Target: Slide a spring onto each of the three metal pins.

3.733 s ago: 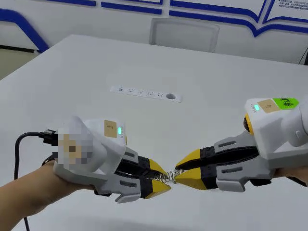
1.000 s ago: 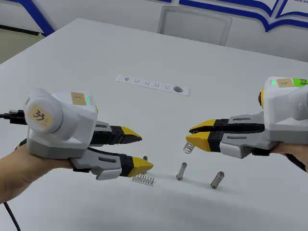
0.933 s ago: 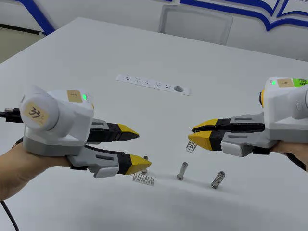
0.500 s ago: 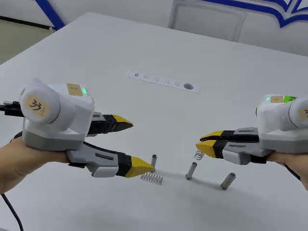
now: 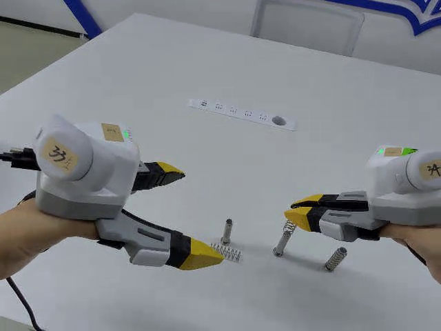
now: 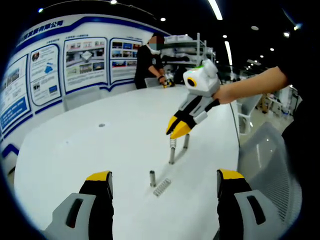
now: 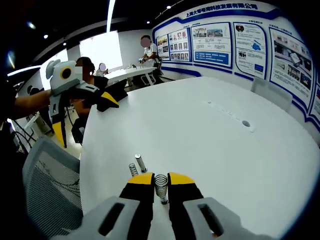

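Steel spring (image 5: 289,226) is hanging upright in the right gripper (image 5: 293,212), with the jaws pinching its top coils. Its lower end is sitting at the head of the middle pin (image 5: 280,243), which is lying at 6 o'clock from the jaw tips in the head view. Can't tell whether the coil is already over the pin's tip. The pin is leaning slightly toward 1 o'clock and the spring axis is running near vertical. So I'm judging the coming push as straight down along the pin, with a small tilt correction.

Left gripper (image 5: 202,216) is hanging with jaws wide apart, holding nothing. Bare pin (image 5: 227,231) is standing just at 3 o'clock from its gap. Loose spring (image 5: 228,253) is lying flat at the lower jaw's tip, long axis roughly 10-to-4. Left is the nearer one for that pair.

Third pin (image 5: 335,258), at 5 o'clock from the right gripper, is looking already sprung. Everything is sitting loose on the white table (image 5: 138,89).
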